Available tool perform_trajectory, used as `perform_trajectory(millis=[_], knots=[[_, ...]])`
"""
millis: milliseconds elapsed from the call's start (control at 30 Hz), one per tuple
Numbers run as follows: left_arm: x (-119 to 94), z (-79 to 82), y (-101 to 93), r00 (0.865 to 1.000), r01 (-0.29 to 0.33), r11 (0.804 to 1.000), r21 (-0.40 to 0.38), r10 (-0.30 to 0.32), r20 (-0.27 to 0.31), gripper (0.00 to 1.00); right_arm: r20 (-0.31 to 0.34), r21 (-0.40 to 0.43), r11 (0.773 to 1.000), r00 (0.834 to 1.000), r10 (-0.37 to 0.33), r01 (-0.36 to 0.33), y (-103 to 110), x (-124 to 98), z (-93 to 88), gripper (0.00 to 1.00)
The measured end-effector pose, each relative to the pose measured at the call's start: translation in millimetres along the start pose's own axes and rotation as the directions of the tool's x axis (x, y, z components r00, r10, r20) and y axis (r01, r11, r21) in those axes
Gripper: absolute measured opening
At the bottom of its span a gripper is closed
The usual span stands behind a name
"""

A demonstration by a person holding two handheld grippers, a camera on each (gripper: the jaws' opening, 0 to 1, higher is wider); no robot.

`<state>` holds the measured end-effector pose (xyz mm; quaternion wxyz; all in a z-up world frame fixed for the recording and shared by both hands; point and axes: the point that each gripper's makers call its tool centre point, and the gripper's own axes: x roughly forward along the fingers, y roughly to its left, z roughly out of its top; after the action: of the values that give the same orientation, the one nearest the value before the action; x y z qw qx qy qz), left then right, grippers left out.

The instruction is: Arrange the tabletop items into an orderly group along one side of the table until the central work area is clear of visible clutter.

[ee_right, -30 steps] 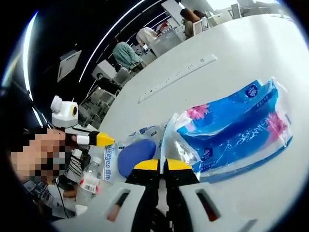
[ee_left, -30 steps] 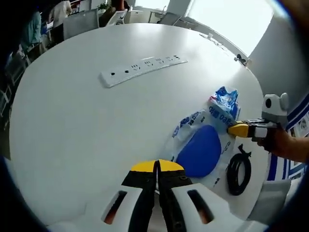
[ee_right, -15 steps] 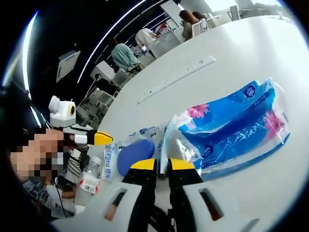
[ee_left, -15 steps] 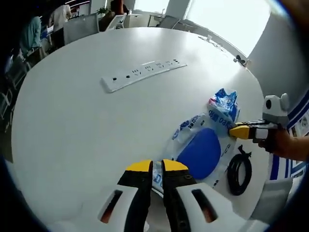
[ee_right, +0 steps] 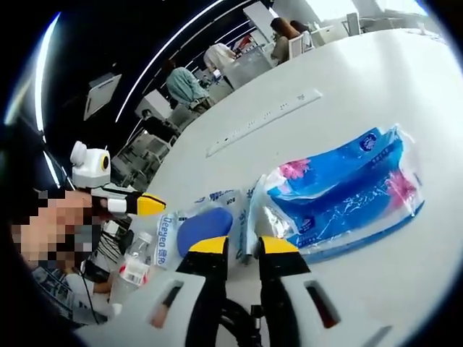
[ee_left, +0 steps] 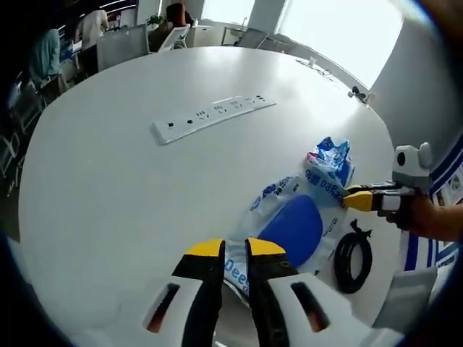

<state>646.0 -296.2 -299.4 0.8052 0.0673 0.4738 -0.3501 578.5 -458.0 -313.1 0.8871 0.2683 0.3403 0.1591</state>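
Both hand-held grippers, L (ee_left: 235,248) & R (ee_right: 244,246), jaws parted since 1s ago.

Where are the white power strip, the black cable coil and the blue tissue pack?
power strip (ee_left: 213,116), left gripper view, middle of its top face.
cable coil (ee_left: 352,252), left gripper view, on the loop.
tissue pack (ee_right: 347,189), right gripper view, centre of the wrapper.

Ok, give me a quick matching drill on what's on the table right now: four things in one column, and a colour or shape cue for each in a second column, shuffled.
Things:
1. power strip
2. tissue pack
3. coiled cable
4. wipes pouch

Cues:
A. black loop near the table edge
B. long, white, flat, out toward the middle
C. clear wrapper with a blue oval patch
D. blue plastic pack with pink marks

Pairs: 1-B, 2-D, 3-A, 4-C
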Motion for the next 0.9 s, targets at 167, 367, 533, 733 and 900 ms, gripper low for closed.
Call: perform_trajectory(millis=[167,367,533,733,900], knots=[[-3.8,-1.3,-1.8,1.0,-0.004,1.0,-0.003,0.004,0.004,0.12,0.012,-0.02,1.0,1.0,0.003,-0.003,2.4,-7.1,3.2,0.18],[-10.6,-2.0,-5.0,1.0,-0.01,1.0,-0.005,0.01,0.015,0.15,0.017,-0.057,0.998,1.0,0.013,-0.012,7.9,-16.1,6.1,0.23],[-18.2,-1.7,-8.2,0.999,-0.021,1.0,-0.011,0.022,0.029,0.2,0.025,-0.094,0.995,0.999,0.024,-0.022,9.0,-25.7,10.8,0.29],[-27.8,-1.6,-9.6,0.998,-0.033,0.999,-0.023,0.034,0.048,0.23,0.034,-0.131,0.991,0.999,0.029,-0.024,10.3,-34.9,20.0,0.32],[-36.5,-2.7,-12.7,0.997,-0.04,0.999,-0.031,0.042,0.066,0.25,0.049,-0.155,0.987,0.998,0.036,-0.028,11.8,-41.7,29.7,0.36]])
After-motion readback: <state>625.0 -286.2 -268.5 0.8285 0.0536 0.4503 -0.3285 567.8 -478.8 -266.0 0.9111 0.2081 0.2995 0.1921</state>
